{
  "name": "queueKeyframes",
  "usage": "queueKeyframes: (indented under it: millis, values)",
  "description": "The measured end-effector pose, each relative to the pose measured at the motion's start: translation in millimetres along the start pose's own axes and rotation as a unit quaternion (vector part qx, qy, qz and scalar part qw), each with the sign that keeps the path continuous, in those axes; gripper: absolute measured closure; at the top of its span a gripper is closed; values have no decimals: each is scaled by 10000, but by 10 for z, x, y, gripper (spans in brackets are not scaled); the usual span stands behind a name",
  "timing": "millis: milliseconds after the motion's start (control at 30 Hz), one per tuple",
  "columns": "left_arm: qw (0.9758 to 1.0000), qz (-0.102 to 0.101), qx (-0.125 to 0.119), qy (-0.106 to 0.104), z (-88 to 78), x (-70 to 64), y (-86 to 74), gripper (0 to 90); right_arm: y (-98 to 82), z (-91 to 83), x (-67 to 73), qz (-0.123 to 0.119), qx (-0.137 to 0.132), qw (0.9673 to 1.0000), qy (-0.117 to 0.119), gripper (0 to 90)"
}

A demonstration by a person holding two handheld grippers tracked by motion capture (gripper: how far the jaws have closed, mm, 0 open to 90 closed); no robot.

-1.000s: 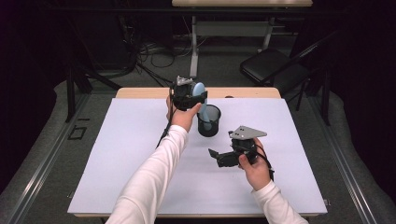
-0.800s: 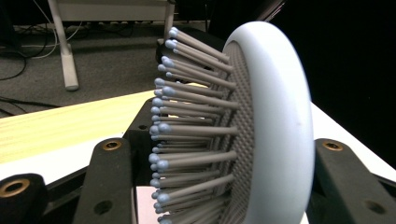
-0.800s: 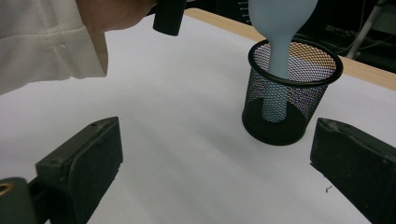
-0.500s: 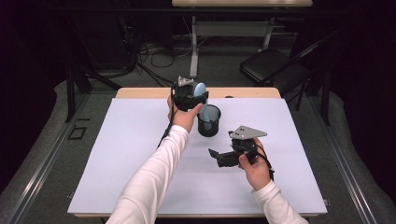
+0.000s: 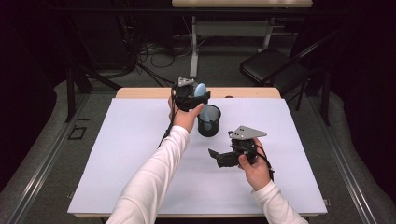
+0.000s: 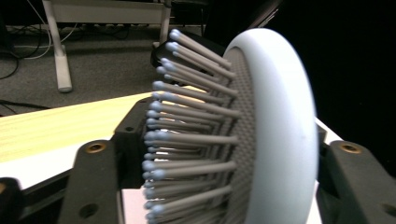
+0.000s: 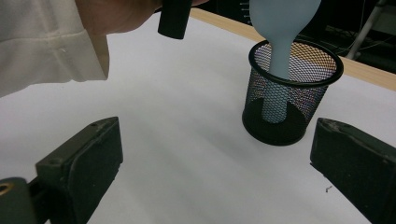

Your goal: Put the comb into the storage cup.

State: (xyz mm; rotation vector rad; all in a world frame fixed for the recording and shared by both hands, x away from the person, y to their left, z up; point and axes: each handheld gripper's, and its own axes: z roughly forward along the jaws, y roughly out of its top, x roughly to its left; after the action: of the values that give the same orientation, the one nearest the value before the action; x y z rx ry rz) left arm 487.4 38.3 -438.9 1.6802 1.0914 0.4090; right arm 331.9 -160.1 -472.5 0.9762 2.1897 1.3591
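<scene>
In the high view, a black mesh cup (image 5: 208, 120) stands near the far middle of the white table (image 5: 116, 158) with the pale blue hairbrush (image 5: 201, 91) standing handle-down in it, head up between the jaws of the left gripper (image 5: 196, 95), while the right gripper (image 5: 219, 156) hovers nearer with jaws apart and empty. In the left gripper view the brush head (image 6: 275, 135) stands upright between the jaws, which have just been opening, and whether the pads still touch it I cannot tell; its bristles (image 6: 187, 140) point left. In the right gripper view the handle (image 7: 276, 84) runs almost straight down inside the cup (image 7: 292, 93) to its base, and this gripper's own jaws stand wide apart.

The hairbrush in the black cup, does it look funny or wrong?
A little: the hairbrush stands handle-down in the mesh cup, its head poking above the rim between the left gripper jaws, which have just been opening. Nothing is spilled or broken.
</scene>
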Motion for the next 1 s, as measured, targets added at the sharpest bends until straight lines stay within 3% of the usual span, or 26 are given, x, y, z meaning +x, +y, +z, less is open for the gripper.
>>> queueKeyframes:
  millis: [333,500,1000]
  values:
    - [9999,-22,-87,-50,-3,-25,4,363,1,-3,-5,9,-13,10000,0,22]
    - [9999,6,-132,-103,-2,-51,5,421,0,2,0,-3,6,10000,12,25]
    - [9997,16,-131,-227,27,-110,-10,390,1,-7,-6,25,-18,10000,2,29]
